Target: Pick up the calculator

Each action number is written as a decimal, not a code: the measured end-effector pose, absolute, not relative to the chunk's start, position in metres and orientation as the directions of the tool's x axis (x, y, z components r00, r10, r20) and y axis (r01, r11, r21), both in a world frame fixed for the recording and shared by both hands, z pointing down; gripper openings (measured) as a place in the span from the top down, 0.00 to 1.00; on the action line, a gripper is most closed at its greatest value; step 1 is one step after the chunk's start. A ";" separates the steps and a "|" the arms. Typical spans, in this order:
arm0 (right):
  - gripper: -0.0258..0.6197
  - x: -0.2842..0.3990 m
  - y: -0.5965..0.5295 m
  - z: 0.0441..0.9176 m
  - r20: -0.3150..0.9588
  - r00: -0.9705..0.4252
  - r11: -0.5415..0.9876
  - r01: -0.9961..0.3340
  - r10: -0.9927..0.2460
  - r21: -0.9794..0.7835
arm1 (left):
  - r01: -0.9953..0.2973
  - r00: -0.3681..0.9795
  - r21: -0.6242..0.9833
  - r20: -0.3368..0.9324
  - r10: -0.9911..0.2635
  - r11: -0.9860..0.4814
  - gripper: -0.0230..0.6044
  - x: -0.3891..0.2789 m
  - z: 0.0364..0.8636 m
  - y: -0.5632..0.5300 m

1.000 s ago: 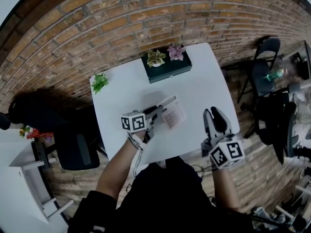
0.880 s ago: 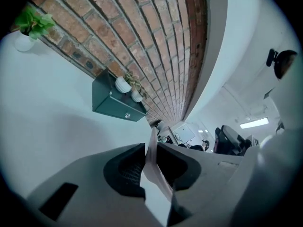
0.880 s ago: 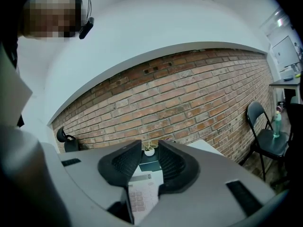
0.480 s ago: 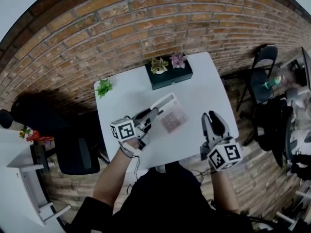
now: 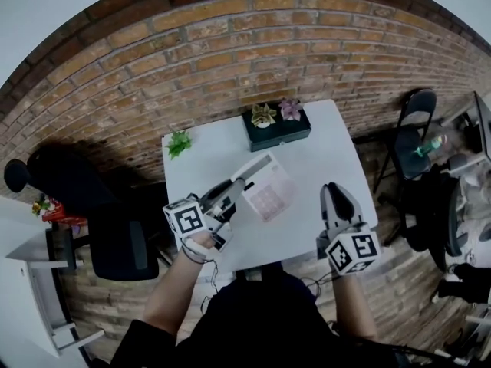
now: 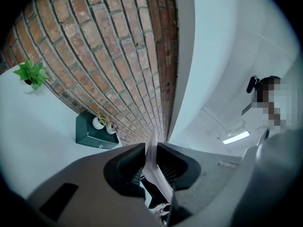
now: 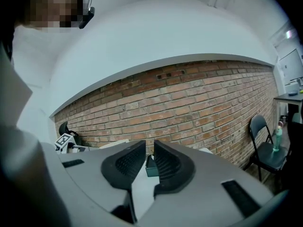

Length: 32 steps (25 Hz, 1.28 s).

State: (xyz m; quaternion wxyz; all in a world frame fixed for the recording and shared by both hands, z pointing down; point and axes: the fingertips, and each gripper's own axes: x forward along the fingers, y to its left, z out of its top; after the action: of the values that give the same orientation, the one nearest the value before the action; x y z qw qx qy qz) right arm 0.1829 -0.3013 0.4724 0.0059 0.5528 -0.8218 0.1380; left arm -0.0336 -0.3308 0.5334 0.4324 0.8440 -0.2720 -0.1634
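The calculator (image 5: 265, 190), white with a pale pink keypad, hangs tilted above the white table (image 5: 326, 148). My left gripper (image 5: 236, 185) is shut on its left edge. In the left gripper view that edge shows as a thin white strip (image 6: 152, 155) pinched between the dark pads. My right gripper (image 5: 335, 193) hovers over the table's right front part. Its jaws are closing to a narrow gap with nothing between them. In the right gripper view only the far green box (image 7: 150, 167) shows through that gap.
A dark green box (image 5: 278, 129) with two small potted plants stands at the table's far edge, and a small green plant (image 5: 179, 142) stands at the far left corner. A brick wall lies behind. A folding chair (image 5: 414, 121) stands to the right and a black chair (image 5: 115, 240) to the left.
My left gripper has lifted the calculator off the table and carried it up and slightly left. My right gripper has shifted a little and its jaws have narrowed.
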 end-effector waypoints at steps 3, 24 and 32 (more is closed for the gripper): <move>0.85 0.173 -0.298 0.462 0.143 -0.396 0.364 -0.908 -0.907 -0.207 | -0.316 0.791 0.809 -0.064 -0.609 -0.495 0.84 -0.048 0.517 -0.323; 0.87 0.112 -0.257 0.421 0.064 -0.385 0.376 -0.919 -0.921 -0.117 | -0.260 0.775 0.798 -0.164 -0.611 -0.544 0.85 -0.127 0.463 -0.271; 0.88 0.102 -0.246 0.420 0.048 -0.383 0.375 -0.919 -0.923 -0.119 | -0.247 0.775 0.793 -0.183 -0.604 -0.557 0.85 -0.137 0.454 -0.259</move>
State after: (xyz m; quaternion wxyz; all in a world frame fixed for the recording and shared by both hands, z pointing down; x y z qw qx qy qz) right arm 0.1022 -0.2458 0.4197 -0.0132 0.5553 -0.8292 0.0629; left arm -0.1365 -0.2590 0.4541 0.3988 0.8536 -0.2495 -0.2237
